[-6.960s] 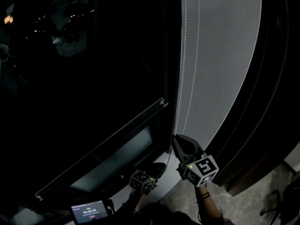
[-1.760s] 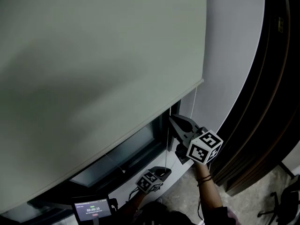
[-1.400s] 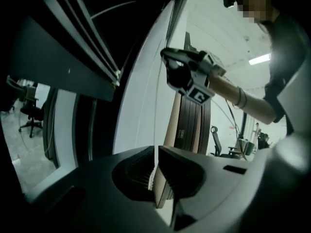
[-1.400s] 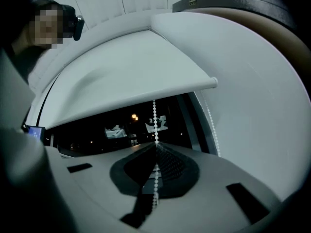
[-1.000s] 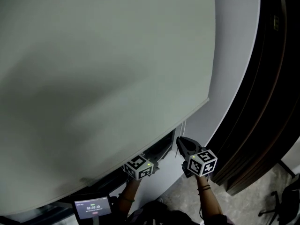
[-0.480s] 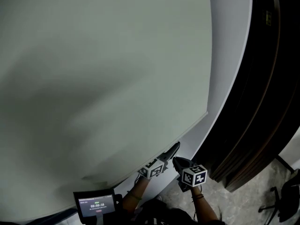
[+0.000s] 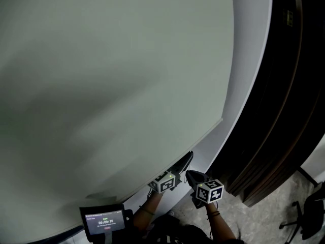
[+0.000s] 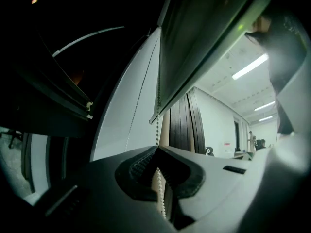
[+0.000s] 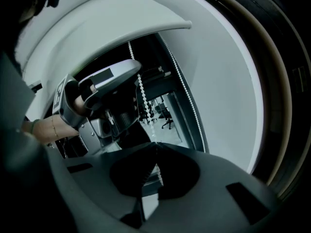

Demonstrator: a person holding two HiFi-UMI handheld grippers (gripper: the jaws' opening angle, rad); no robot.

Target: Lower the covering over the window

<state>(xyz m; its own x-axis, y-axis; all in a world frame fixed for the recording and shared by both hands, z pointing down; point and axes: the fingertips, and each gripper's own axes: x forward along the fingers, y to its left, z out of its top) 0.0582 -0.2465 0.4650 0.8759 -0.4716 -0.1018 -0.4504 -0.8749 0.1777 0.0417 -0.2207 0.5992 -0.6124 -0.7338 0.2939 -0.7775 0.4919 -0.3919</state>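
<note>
Pinching the chain (image 8: 157, 130) just below the blind's (image 7: 111, 85) lower right corner, the left gripper (image 8: 157, 147) and right gripper (image 9: 155, 144) both have jaws clamped on it; the blind hangs low.

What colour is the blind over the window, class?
The blind is a plain, pale grey-green with no pattern. It shows best in the head view.
</note>
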